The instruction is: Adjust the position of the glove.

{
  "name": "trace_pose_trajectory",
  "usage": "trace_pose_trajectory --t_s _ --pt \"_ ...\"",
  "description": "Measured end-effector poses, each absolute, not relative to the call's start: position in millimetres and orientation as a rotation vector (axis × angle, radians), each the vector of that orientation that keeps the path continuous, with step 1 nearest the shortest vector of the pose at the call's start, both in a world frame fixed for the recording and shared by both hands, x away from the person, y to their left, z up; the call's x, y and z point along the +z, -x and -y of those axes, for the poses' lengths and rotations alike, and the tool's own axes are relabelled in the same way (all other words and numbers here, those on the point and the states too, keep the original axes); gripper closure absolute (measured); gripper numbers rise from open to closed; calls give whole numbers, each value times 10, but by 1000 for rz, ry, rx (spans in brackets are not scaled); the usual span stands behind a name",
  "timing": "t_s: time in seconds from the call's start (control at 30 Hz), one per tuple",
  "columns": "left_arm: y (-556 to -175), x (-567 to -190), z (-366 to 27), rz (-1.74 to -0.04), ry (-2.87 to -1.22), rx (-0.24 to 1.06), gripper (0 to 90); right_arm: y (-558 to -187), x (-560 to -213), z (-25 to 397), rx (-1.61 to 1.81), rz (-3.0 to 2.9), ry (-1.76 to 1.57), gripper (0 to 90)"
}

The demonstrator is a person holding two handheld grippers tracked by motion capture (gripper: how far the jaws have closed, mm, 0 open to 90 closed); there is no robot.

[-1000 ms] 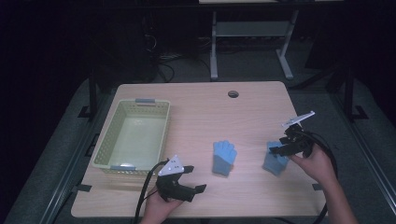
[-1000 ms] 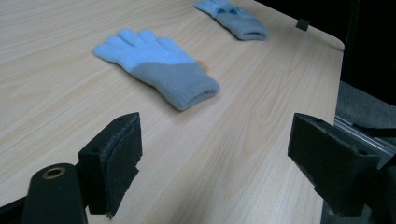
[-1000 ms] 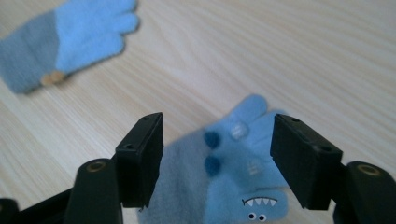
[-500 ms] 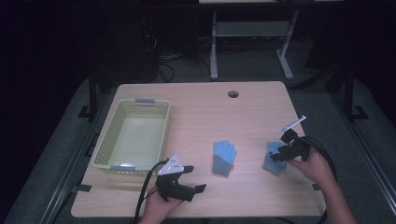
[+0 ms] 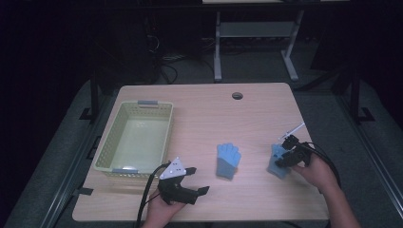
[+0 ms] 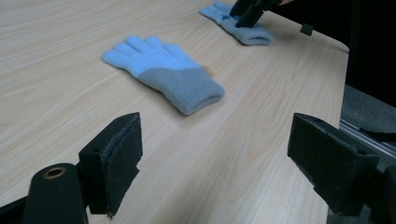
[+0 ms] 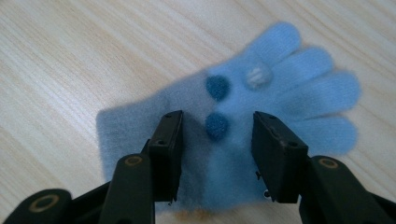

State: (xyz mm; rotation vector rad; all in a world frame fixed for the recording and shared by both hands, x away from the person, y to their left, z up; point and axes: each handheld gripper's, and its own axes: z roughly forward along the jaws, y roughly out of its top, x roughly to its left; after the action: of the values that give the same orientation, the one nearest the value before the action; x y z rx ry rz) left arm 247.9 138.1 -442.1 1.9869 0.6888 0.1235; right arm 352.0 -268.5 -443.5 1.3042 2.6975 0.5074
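Two light-blue knit gloves with grey cuffs lie flat on the wooden table (image 5: 247, 123). One glove (image 5: 228, 160) (image 6: 168, 72) rests mid-table, a short way ahead of my left gripper (image 5: 198, 180) (image 6: 215, 140), which is open and empty near the front edge. The other glove (image 5: 275, 164) (image 7: 289, 88) (image 6: 243, 28), with dark blue dots on its palm, lies to the right. My right gripper (image 5: 286, 154) (image 7: 217, 140) (image 6: 250, 11) is pressed down over it, jaws apart and straddling the palm and cuff area.
A pale green plastic basket (image 5: 108, 144) stands empty on the table's left side, just beyond my left gripper. A cable hole (image 5: 237, 95) is near the far edge. Dark floor and a metal stand lie behind the table.
My right gripper has moved slightly left and nearer, down onto the right glove. The left gripper and the middle glove have stayed put.
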Motion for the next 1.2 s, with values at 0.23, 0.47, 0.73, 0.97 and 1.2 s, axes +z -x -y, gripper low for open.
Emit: trace_pose_trajectory --t_s 0.23,0.47,0.73,0.97,1.2 --pt "-2470 -4421 -1384 -688 -1983 124 178 -3549 -4432 2728 529 -2695 -1323 634" --pt "-2479 -4428 -1374 -687 -1978 128 177 -3574 -4434 2772 535 -2679 -1334 748" --pt "-2459 -4385 -1415 -690 -1946 160 179 -3556 -4411 2776 557 -2690 -1308 809" --pt "-2470 -4390 -1426 -700 -1944 158 178 -3483 -4351 2703 547 -2688 -1236 814" --pt "-2468 -4385 -1429 -701 -1938 162 179 -3439 -4076 2640 600 -2662 -1190 814"
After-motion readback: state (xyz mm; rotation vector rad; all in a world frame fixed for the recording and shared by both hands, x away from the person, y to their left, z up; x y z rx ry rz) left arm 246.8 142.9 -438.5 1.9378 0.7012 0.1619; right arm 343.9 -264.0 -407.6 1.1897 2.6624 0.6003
